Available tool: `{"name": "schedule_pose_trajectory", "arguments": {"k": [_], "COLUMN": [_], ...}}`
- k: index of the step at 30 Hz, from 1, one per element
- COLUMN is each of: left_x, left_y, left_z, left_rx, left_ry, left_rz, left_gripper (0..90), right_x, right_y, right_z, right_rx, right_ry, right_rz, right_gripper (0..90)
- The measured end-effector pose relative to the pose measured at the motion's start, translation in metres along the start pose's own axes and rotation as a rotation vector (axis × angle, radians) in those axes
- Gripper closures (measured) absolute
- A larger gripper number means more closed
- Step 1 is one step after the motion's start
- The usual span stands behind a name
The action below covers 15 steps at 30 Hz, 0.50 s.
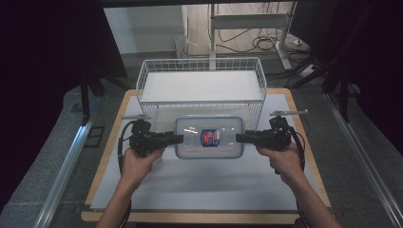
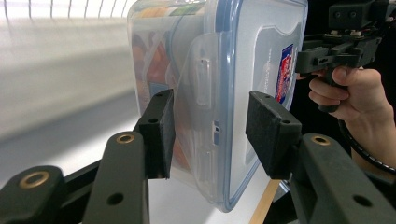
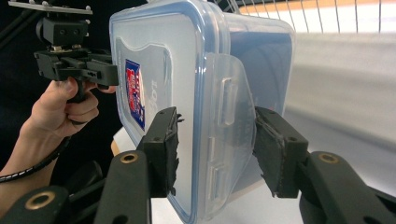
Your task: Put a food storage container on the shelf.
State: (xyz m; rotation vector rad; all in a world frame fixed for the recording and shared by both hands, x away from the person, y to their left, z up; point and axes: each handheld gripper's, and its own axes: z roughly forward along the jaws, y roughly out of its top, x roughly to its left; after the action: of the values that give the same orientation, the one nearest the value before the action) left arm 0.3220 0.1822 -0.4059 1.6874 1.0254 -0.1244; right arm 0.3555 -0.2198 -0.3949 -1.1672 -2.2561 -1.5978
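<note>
jaws of both grippers astride container [image 1: 209, 137] clasps

A clear container [image 1: 209, 137] with blue-edged lid and red-blue label; white wire basket [image 1: 202, 85].

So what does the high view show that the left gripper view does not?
The high view alone shows the whole white wire basket behind the box, the table and both forearms. The left gripper view alone shows the side latch of the box standing between the left gripper's pads, which look not yet closed on it, and coloured contents inside. Both show the clear box with its red and blue label, and the right gripper at its far end.
</note>
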Motion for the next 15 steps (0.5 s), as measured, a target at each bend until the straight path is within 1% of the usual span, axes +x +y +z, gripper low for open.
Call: {"name": "schedule_pose_trajectory", "arguments": {"k": [1, 2, 5, 7, 11, 13, 14, 15], "left_x": [-0.001, -0.001, -0.004, -0.005, -0.007, -0.008, -0.008, -0.009], "left_y": [0.006, 0.01, 0.025, 0.035, 0.056, 0.066, 0.07, 0.077], "left_z": [-0.002, -0.004, -0.009, -0.013, -0.02, -0.024, -0.025, -0.027], "left_rx": [-0.005, -0.008, -0.016, -0.024, -0.032, -0.038, -0.04, -0.046], "left_ry": [-0.001, -0.002, 0.005, 0.008, 0.018, 0.023, 0.023, 0.028], "left_rz": [0.003, 0.005, 0.014, 0.021, 0.03, 0.035, 0.037, 0.035], "left_gripper": [53.6, 53.6, 53.7, 53.6, 53.5, 53.5, 53.5, 53.5], "right_x": [0.003, 0.003, 0.006, 0.009, 0.012, 0.014, 0.014, 0.015], "right_y": [0.01, 0.01, 0.023, 0.038, 0.052, 0.064, 0.069, 0.079], "right_z": [-0.001, -0.001, -0.002, -0.002, -0.002, -0.002, -0.002, -0.001], "right_rx": [-0.008, -0.008, -0.023, -0.032, -0.048, -0.054, -0.053, -0.055], "right_ry": [0.002, 0.002, 0.004, 0.008, 0.007, 0.01, 0.013, 0.019], "right_rz": [-0.001, -0.001, -0.011, -0.016, -0.029, -0.032, -0.027, -0.021], "right_gripper": [52.3, 52.3, 52.3, 52.3, 52.2, 52.1, 52.1, 52.1]}}
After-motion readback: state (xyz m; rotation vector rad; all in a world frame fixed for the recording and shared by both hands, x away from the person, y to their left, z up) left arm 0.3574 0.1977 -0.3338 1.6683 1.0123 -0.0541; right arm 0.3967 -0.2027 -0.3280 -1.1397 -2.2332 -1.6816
